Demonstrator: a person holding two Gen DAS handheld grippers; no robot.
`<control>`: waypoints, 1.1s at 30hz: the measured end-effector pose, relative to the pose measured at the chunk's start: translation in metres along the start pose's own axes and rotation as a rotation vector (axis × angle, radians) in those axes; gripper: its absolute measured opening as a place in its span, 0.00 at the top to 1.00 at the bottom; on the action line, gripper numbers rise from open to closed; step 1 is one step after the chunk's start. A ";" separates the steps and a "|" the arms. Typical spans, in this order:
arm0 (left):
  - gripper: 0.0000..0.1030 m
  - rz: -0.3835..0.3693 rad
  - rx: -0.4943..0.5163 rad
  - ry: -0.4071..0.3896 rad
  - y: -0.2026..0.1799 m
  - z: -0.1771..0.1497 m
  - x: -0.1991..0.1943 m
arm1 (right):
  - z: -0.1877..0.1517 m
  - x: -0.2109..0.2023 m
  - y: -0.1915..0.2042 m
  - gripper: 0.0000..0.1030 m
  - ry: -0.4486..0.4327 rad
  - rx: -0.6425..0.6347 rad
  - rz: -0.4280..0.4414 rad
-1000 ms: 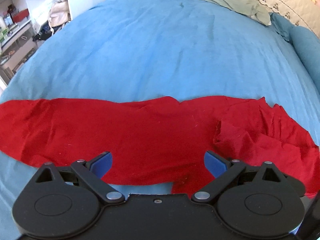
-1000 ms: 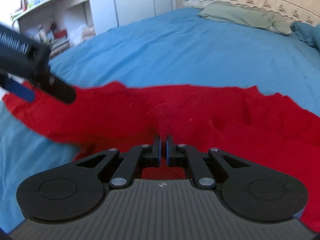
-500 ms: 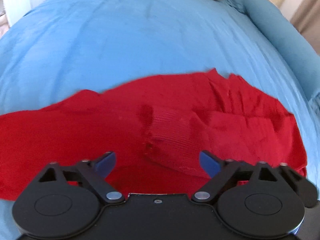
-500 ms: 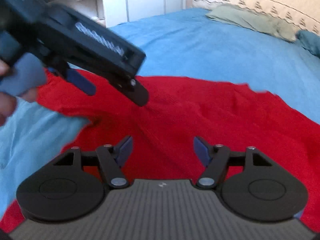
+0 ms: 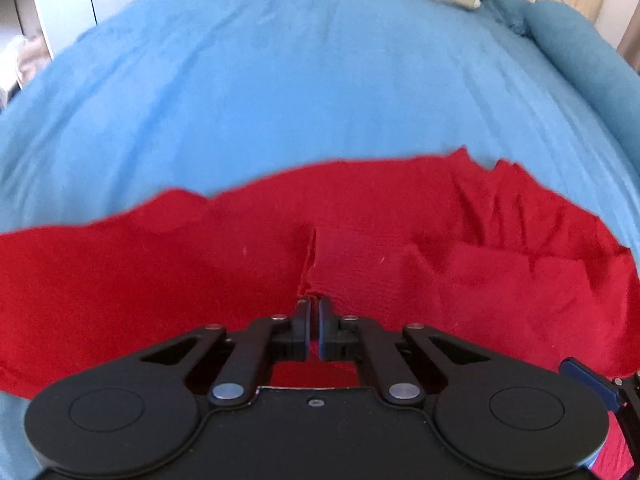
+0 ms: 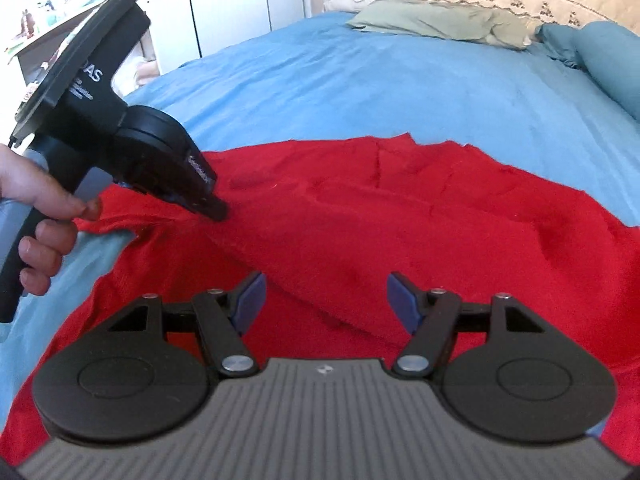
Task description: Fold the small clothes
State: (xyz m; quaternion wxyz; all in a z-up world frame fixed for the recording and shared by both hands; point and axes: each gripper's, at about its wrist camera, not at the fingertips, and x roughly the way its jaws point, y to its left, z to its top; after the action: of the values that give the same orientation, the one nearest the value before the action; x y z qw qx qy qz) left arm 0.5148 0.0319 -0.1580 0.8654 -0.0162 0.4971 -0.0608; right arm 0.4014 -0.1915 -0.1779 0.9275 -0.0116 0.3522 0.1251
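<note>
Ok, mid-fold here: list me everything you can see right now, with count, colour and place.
Red knit garment: one, red, spread rumpled across the near bed.
Blue bedspread: one, blue, covering the bed under the garment.
Sage-green pillow: one, green, at the bed's far end.
Rolled blue bolster: one, blue, far right edge.
White cupboard: one, white, beyond the bed, left.
Left claw: black, blue pads, shut on a garment fold.
Right claw: black, blue pads, open above the garment.
Person's hand: one, gripping the left handle.
</note>
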 end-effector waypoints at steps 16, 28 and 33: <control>0.94 0.150 -0.021 -0.057 0.016 -0.038 -0.009 | -0.003 -0.011 -0.069 0.19 0.006 0.104 -0.181; 0.39 0.059 0.034 -0.122 -0.003 -0.036 -0.035 | -0.037 -0.018 -0.162 0.19 0.067 0.259 -0.341; 0.27 -0.016 0.141 -0.141 -0.019 -0.024 -0.018 | -0.034 -0.024 -0.167 0.18 0.064 0.246 -0.319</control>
State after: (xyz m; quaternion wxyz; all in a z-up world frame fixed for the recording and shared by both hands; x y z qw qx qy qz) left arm 0.4834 0.0157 -0.1530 0.8968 0.0365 0.4293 -0.1011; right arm 0.4026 -0.3619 -0.1988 0.9182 0.0423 0.3878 -0.0680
